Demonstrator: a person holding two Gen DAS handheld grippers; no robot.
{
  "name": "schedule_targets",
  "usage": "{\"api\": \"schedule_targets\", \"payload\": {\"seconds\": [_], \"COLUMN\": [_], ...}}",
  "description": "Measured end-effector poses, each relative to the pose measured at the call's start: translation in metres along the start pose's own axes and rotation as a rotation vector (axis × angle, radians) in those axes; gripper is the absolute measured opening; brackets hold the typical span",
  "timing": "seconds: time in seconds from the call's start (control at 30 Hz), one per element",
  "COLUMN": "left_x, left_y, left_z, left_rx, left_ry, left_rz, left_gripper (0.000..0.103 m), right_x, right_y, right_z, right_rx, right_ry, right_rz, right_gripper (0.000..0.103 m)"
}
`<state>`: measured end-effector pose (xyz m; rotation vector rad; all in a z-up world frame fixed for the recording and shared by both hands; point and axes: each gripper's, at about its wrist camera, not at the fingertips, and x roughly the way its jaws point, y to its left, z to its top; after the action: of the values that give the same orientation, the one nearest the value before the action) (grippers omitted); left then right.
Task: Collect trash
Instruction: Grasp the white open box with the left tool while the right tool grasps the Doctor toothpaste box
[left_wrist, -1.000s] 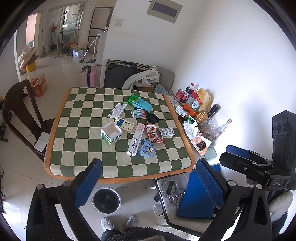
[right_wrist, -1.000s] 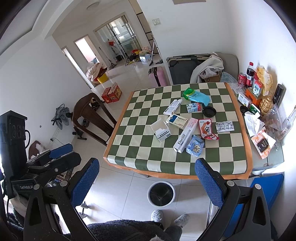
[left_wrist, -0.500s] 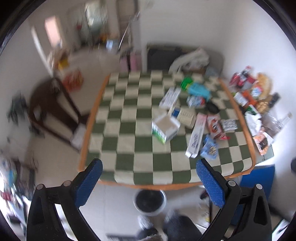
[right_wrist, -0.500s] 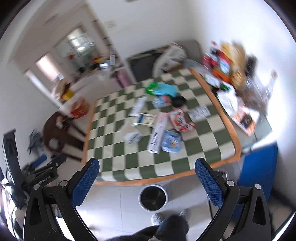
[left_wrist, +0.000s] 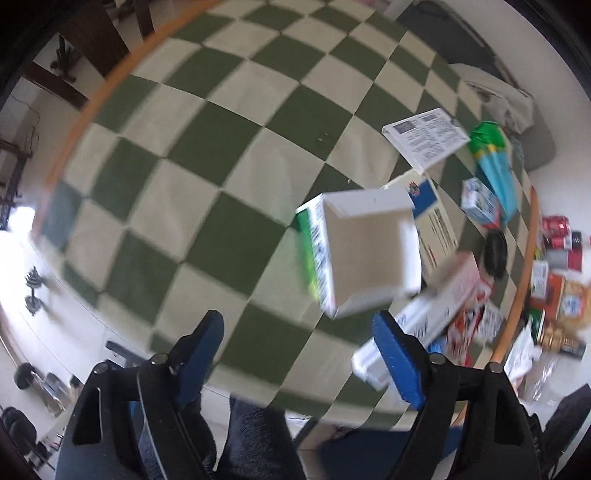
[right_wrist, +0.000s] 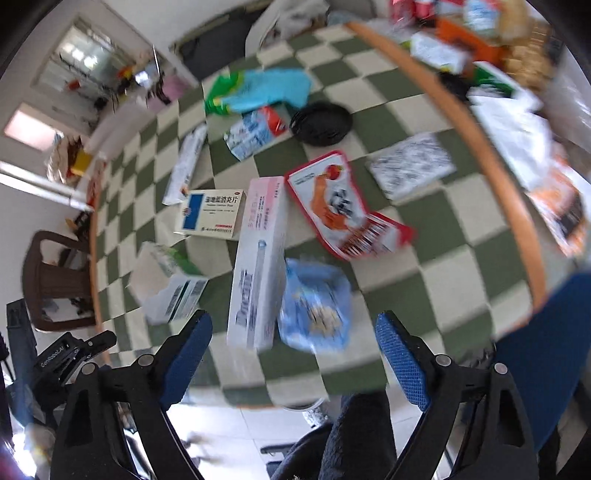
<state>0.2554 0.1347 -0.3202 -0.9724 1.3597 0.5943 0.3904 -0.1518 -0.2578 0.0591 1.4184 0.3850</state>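
Note:
Trash lies scattered on a green-and-cream checked table (left_wrist: 207, 155). In the left wrist view an open white-and-green carton (left_wrist: 362, 254) sits just ahead of my left gripper (left_wrist: 299, 343), whose jaws are closing with nothing between them. In the right wrist view my right gripper (right_wrist: 295, 343) hangs over a long white toothpaste box (right_wrist: 258, 266) and a light blue snack bag (right_wrist: 314, 299); its jaws are closing and hold nothing. A red snack wrapper (right_wrist: 340, 206), a blue-and-cream medicine box (right_wrist: 212, 214) and a black lid (right_wrist: 321, 123) lie farther back.
Bottles, cans and packets crowd the ledge (right_wrist: 480, 48) past the table's orange edge (right_wrist: 491, 155). A dark wooden chair (right_wrist: 51, 280) stands at the table's left. A blue seat (right_wrist: 546, 354) is at the near right. A person's dark sleeve (left_wrist: 255, 435) shows below the grippers.
Both grippers have dropped from a high view of the whole table to just above its near half, tipping downward. Their jaws have narrowed slightly. The floor bin has left both views.

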Motion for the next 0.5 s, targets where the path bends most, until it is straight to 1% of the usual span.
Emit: {"api": "schedule_targets", "payload": {"seconds": [0.03,0.07,0.1,0.13,0.17,0.2,0.23,0.27,0.37,0.4,0.47,0.5], "left_x": [0.009,0.017,0.024,0.030,0.034,0.038,0.041,0.042,0.041,0.040,0.039,0.039], "left_y": [-0.004,-0.006,-0.009,-0.011,-0.014,-0.016,-0.018,-0.019,-0.022,-0.023,-0.022,-0.021], "left_z": [0.006,0.011,0.015,0.019,0.022,0.025,0.027,0.028,0.028,0.028,0.028,0.029], "left_rx": [-0.005,-0.005,-0.003,-0.001,0.005,0.018,0.036,0.058,0.150,0.171,0.201,0.213], "left_ry": [0.016,0.027,0.039,0.046,0.045,0.052,0.055,0.052,0.015,0.004,0.000,-0.003], "left_rz": [-0.006,-0.008,-0.010,-0.019,-0.015,0.006,0.027,0.050,0.159,0.186,0.207,0.218], "left_gripper": [0.068,0.063,0.052,0.036,0.028,0.016,0.005,0.004,0.002,0.001,0.001,0.001], "right_x": [0.017,0.032,0.047,0.062,0.075,0.087,0.098,0.109,0.134,0.142,0.154,0.161], "right_y": [0.006,0.011,0.015,0.019,0.024,0.027,0.030,0.033,0.045,0.050,0.059,0.063], "right_z": [0.010,0.019,0.027,0.035,0.041,0.045,0.048,0.050,0.051,0.051,0.052,0.052], "right_rx": [-0.007,-0.009,-0.008,-0.001,0.006,0.011,0.018,0.025,0.021,0.007,-0.024,-0.043], "right_ry": [0.020,0.041,0.066,0.089,0.110,0.129,0.149,0.170,0.210,0.218,0.226,0.232], "right_rz": [-0.003,-0.009,-0.009,-0.005,-0.004,-0.002,0.001,0.005,0.007,0.002,-0.019,-0.030], "right_gripper": [0.092,0.092,0.092,0.092,0.092,0.092,0.092,0.092,0.092,0.089,0.082,0.071]}}
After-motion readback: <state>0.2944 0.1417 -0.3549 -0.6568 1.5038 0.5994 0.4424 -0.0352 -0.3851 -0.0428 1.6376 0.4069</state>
